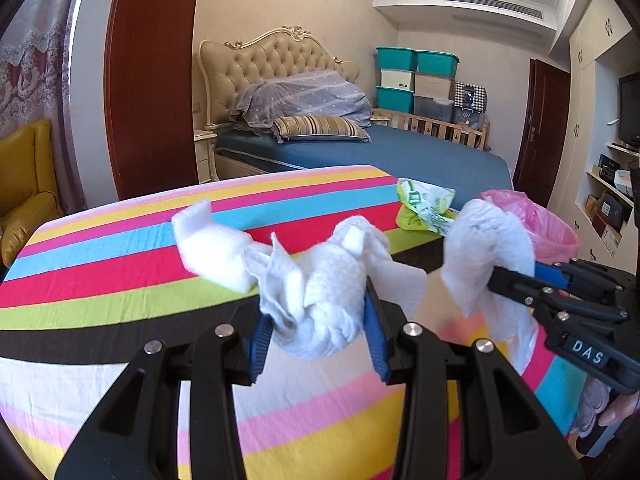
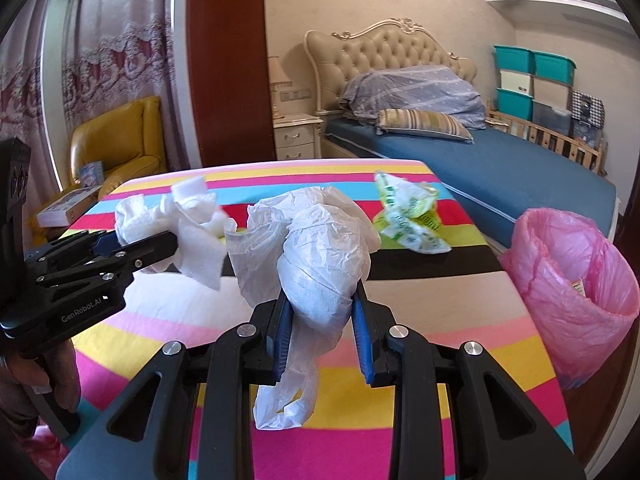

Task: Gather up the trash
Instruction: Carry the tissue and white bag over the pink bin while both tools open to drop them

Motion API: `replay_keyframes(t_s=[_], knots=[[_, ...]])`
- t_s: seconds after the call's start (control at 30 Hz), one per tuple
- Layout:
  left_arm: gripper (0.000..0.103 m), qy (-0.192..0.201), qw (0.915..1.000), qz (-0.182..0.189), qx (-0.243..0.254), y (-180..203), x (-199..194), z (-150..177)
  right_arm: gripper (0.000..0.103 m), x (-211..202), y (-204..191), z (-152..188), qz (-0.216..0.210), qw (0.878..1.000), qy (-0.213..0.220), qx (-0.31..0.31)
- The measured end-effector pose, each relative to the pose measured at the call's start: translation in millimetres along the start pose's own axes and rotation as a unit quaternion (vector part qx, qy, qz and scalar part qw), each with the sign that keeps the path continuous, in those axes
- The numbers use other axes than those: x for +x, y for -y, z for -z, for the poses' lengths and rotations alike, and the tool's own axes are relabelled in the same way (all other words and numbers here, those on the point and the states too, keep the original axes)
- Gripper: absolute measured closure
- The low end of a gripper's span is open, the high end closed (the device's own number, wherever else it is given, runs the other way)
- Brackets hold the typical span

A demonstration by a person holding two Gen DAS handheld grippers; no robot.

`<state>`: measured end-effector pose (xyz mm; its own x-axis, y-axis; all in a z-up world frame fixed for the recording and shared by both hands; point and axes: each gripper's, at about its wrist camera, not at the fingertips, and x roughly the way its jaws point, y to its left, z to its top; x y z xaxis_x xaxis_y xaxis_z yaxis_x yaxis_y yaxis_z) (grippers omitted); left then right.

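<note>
Both sets of jaws are clenching trash above the striped desk (image 1: 100,272). At the lower centre of the left wrist view, the left gripper (image 1: 320,320) is squeezing a crumpled white paper towel (image 1: 328,280) between its blue pads, and a white foam-like piece (image 1: 208,248) is sticking out from the wad toward the upper left. At the lower centre of the right wrist view, the right gripper (image 2: 320,312) is gripping a bunched white plastic bag (image 2: 312,256), whose loose tail is hanging down between the jaws. Toward the far edge of the desk, a crumpled green-and-white wrapper (image 2: 408,216) is lying on the cloth, well apart from both grippers. At the right edge of the right wrist view, a bin lined with a pink bag (image 2: 572,288) is standing just beside the desk, open at the top. A blue bed (image 2: 500,176) is filling the background.
</note>
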<state>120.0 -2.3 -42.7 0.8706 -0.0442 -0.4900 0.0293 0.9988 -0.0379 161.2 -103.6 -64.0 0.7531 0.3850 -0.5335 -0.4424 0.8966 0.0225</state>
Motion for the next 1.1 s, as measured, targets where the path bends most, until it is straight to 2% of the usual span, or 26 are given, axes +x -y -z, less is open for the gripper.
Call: replay_keyframes(t_s=[0.53,1.1], knots=[[0.063,0.006,0.9998,0.004,0.018,11.3,-14.9,10.1,0.075,-17.8,-12.3,3.2,-0.012,1.000,0.008,-0.009],[0.063,0.016,0.9991,0.008,0.038,21.2,-15.7,7.1,0.075,-31.7,3.1,4.3,-0.011,0.999,0.028,0.016]])
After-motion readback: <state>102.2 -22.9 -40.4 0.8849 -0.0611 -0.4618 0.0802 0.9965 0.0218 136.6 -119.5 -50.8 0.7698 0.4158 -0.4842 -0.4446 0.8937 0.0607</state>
